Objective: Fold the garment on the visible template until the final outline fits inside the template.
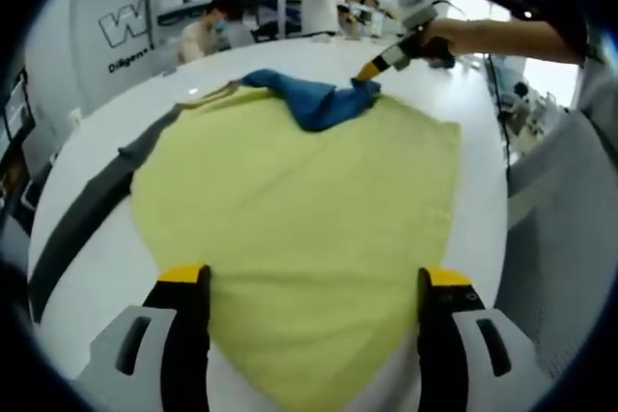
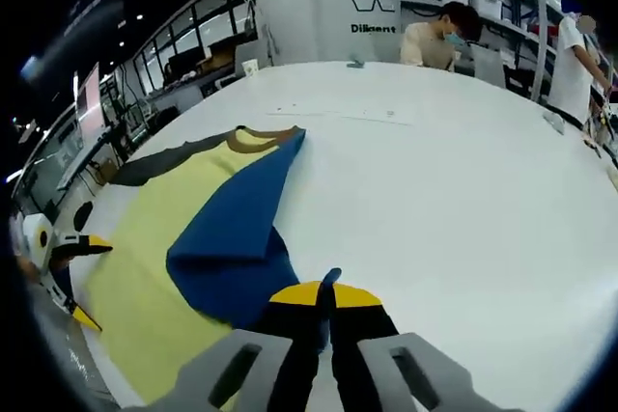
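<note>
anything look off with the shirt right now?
Nothing damaged or spilled. The yellow shirt lies flat on the white table, except its blue sleeve, which is bunched and folded over the body, pinched in the right tongs. Left tongs are open.

A yellow garment [image 1: 299, 238] with a blue sleeve [image 2: 241, 229] folded inward is spread flat upon a dark template [image 1: 87, 209], whose edge is left exposed beside it.

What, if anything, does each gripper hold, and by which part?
The right gripper pinches the blue sleeve at its end. The left gripper holds nothing, its jaws open over the yellow shirt.
</note>
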The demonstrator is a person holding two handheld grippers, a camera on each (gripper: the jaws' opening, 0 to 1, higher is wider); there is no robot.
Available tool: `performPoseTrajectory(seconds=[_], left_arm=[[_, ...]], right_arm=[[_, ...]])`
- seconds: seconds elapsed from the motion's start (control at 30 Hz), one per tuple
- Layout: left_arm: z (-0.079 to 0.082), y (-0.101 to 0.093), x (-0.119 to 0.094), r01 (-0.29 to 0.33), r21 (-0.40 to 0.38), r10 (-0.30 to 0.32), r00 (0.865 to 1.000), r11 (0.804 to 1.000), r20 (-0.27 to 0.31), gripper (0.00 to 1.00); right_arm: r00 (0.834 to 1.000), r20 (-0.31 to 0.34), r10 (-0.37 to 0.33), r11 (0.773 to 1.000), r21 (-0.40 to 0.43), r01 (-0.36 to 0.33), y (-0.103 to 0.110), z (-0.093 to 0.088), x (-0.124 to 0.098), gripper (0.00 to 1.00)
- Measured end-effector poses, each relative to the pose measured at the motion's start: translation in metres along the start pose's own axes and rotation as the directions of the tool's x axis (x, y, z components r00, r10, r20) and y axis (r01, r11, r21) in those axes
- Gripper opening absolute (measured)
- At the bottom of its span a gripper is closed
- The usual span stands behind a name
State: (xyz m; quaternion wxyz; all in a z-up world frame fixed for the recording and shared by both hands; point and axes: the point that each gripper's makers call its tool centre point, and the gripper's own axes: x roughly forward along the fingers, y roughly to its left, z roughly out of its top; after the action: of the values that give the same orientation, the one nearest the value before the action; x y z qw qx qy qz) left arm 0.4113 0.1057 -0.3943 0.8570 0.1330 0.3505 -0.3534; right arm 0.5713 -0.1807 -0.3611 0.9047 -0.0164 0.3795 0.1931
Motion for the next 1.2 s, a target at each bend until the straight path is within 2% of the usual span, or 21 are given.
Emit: performPoseTrajectory(seconds=[0.1, 0.23, 0.27, 0.3, 0.5, 0.7, 0.73, 0.83, 0.93, 0.97, 1.03, 1.07, 1.1, 1.17, 1.2], left_arm=[[0.000, 0.000, 0.000, 0.000, -0.002, 0.000, 1.000, 1.000, 0.001, 0.84], [-0.002, 0.001, 0.000, 0.009, 0.014, -0.009, 1.000, 1.000, -0.013, 0.84], [-0.002, 0.001, 0.000, 0.010, 0.015, -0.010, 1.000, 1.000, -0.015, 0.84], [-0.002, 0.000, -0.001, 0.012, 0.015, -0.012, 1.000, 1.000, -0.015, 0.84], [-0.001, 0.000, 0.000, 0.009, 0.011, -0.009, 1.000, 1.000, -0.015, 0.84], [-0.001, 0.000, -0.001, 0.007, 0.010, -0.007, 1.000, 1.000, -0.017, 0.84], [-0.001, 0.000, -0.001, 0.007, 0.010, -0.007, 1.000, 1.000, -0.017, 0.85], [-0.001, 0.001, -0.001, 0.004, 0.007, -0.004, 1.000, 1.000, -0.016, 0.85], [-0.001, 0.001, -0.001, 0.002, 0.007, -0.001, 1.000, 1.000, -0.016, 0.85], [-0.001, 0.001, 0.000, 0.000, 0.006, 0.000, 1.000, 1.000, -0.015, 0.85], [-0.001, 0.001, 0.000, 0.000, 0.005, 0.000, 1.000, 1.000, -0.015, 0.85], [-0.002, 0.002, 0.000, -0.001, 0.004, 0.001, 1.000, 1.000, -0.015, 0.85], [-0.003, 0.002, 0.001, -0.001, 0.004, 0.001, 1.000, 1.000, -0.014, 0.85], [-0.004, 0.003, 0.001, -0.001, 0.004, 0.001, 1.000, 1.000, -0.014, 0.85], [-0.003, 0.002, 0.001, 0.000, 0.005, 0.000, 1.000, 1.000, -0.015, 0.85]], right_arm=[[0.999, 0.027, -0.022, 1.000, -0.018, 0.022, -0.012, 0.012, -0.003, 0.00], [0.993, 0.091, -0.072, 0.997, -0.003, 0.073, -0.039, 0.041, -0.005, 0.00], [0.989, 0.115, -0.089, 0.996, 0.000, 0.090, -0.048, 0.054, -0.005, 0.00], [0.983, 0.145, -0.112, 0.994, -0.002, 0.114, -0.056, 0.067, -0.007, 0.00], [0.953, 0.243, -0.180, 0.981, -0.033, 0.193, -0.082, 0.107, -0.018, 0.00], [0.921, 0.295, -0.254, 0.961, -0.033, 0.276, -0.115, 0.127, -0.040, 0.00], [0.910, 0.302, -0.283, 0.953, -0.021, 0.303, -0.129, 0.130, -0.049, 0.00], [0.887, 0.312, -0.341, 0.933, 0.000, 0.359, -0.156, 0.131, -0.065, 0.00], [0.875, 0.329, -0.355, 0.928, 0.011, 0.372, -0.175, 0.130, -0.075, 0.00], [0.866, 0.333, -0.374, 0.918, 0.000, 0.396, -0.185, 0.129, -0.084, 0.00], [0.860, 0.336, -0.383, 0.912, -0.012, 0.410, -0.191, 0.126, -0.089, 0.00], [0.854, 0.331, -0.402, 0.902, -0.017, 0.431, -0.207, 0.118, -0.095, 0.00], [0.851, 0.317, -0.418, 0.896, -0.011, 0.444, -0.214, 0.112, -0.096, 0.00], [0.852, 0.301, -0.428, 0.892, -0.012, 0.452, -0.217, 0.102, -0.097, 0.00], [0.855, 0.277, -0.437, 0.890, 0.000, 0.455, -0.228, 0.087, -0.096, 0.00]])
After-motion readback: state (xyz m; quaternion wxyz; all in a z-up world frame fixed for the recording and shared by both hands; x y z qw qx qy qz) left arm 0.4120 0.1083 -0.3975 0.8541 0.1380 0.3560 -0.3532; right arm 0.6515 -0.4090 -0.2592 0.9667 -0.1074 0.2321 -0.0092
